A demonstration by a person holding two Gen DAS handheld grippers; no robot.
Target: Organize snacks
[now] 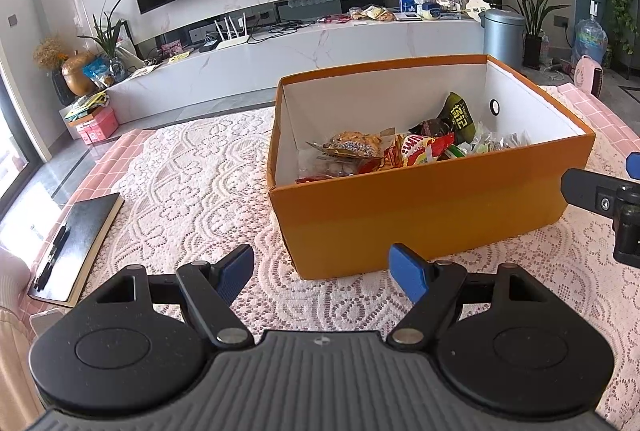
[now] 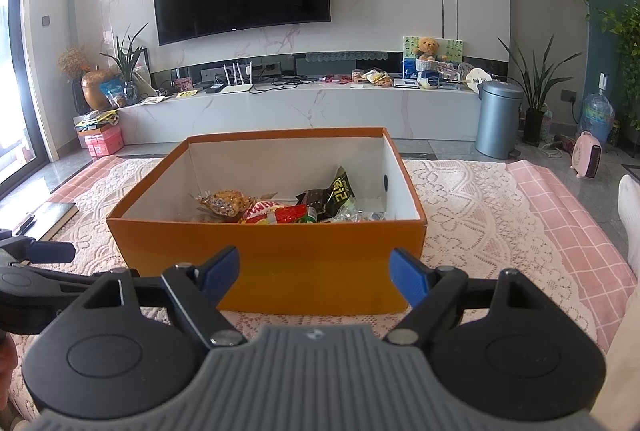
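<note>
Snacks [image 2: 296, 211] lie inside the orange box [image 2: 320, 271] — seemingly finished — left gripper [image 1: 322, 269] and right gripper [image 2: 316, 271] fingers spread wide, empty.

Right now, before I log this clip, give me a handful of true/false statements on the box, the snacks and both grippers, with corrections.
1. The orange box is open on top. True.
2. The left gripper is shut on a snack packet. False: its jaws stand apart with nothing between them.
3. Snack packets lie inside the box. True.
4. The right gripper is reaching inside the box. False: it is open and sits in front of the box's near wall.
5. The black notebook lies inside the box. False: it lies on the lace tablecloth, apart from the box.
</note>
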